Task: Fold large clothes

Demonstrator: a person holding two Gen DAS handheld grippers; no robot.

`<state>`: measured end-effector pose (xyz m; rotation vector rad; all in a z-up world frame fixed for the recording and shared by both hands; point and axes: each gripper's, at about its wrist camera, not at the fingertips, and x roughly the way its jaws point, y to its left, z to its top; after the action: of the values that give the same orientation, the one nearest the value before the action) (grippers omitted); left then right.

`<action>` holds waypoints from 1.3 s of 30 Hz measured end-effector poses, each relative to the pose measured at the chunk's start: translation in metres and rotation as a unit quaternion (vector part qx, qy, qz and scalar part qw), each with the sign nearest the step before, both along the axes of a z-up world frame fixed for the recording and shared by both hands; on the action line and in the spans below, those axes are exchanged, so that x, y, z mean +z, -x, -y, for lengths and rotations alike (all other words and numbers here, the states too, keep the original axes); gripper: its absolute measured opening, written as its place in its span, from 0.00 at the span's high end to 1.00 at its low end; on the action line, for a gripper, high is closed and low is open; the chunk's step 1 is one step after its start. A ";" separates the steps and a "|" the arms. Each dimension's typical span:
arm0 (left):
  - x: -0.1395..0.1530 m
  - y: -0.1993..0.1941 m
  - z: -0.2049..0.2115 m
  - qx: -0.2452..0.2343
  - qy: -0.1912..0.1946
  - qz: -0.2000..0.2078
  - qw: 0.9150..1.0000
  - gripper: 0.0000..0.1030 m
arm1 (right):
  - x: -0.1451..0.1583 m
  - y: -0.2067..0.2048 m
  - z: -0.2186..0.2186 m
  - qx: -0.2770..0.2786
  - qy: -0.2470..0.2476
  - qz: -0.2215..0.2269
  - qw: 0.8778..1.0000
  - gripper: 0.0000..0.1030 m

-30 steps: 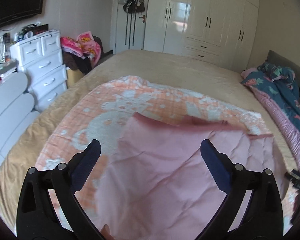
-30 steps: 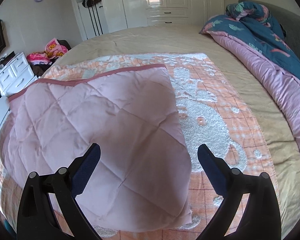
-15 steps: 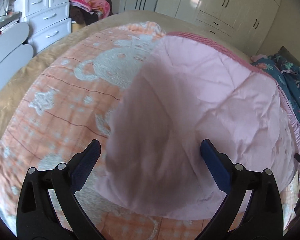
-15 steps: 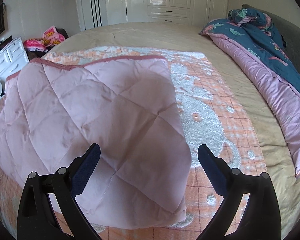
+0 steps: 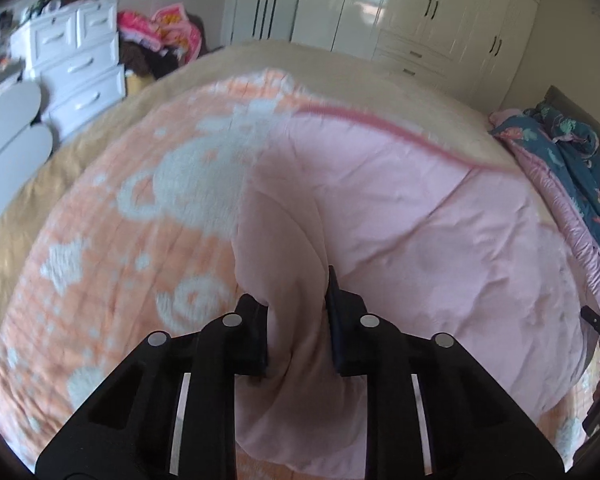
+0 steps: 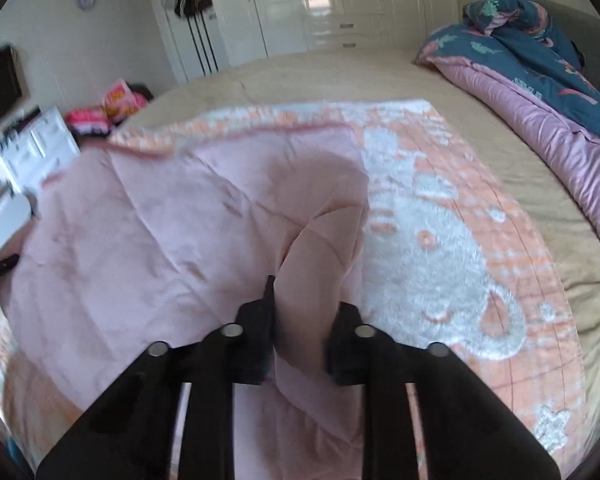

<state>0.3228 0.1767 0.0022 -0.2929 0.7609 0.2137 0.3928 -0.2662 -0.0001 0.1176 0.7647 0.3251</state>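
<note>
Your left claw (image 5: 296,320) is clenched on a bunched fold of the pink quilt (image 5: 420,216), and your right claw (image 6: 300,320) grips its other near corner likewise. The quilt lies folded on the orange-and-white blanket (image 6: 440,248) on the bed (image 6: 300,76), its dark pink trim toward 12 o'clock.

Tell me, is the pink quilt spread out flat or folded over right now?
Folded over: the pink quilt lies doubled on the orange blanket, covering only part of it, its near edge bunched between both sets of jaws.
</note>
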 end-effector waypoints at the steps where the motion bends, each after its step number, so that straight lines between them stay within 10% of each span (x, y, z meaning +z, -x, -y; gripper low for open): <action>1: 0.007 -0.006 0.000 0.001 -0.002 0.006 1.000 0.86 | 0.007 -0.002 0.002 -0.007 -0.010 0.007 1.000 0.84; 25: -0.035 -0.092 -0.005 0.037 -0.049 -0.058 0.996 0.83 | -0.046 -0.073 -0.018 -0.077 0.037 -0.058 0.995 0.78; 29: -0.034 -0.088 -0.005 0.039 -0.057 -0.058 0.996 0.73 | -0.047 -0.068 -0.015 -0.089 0.032 -0.070 0.993 0.67; 33: -0.024 -0.076 -0.004 0.032 -0.046 -0.053 0.997 0.50 | -0.036 -0.052 -0.004 -0.113 0.008 -0.069 0.991 0.25; 39: -0.002 -0.051 -0.002 0.033 -0.042 -0.034 0.998 0.27 | -0.007 -0.018 0.009 -0.111 -0.030 -0.035 0.993 0.09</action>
<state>0.3738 0.1783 -0.0001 -0.2326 0.8087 0.3193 0.4104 -0.2754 -0.0075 0.2702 0.8026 0.1321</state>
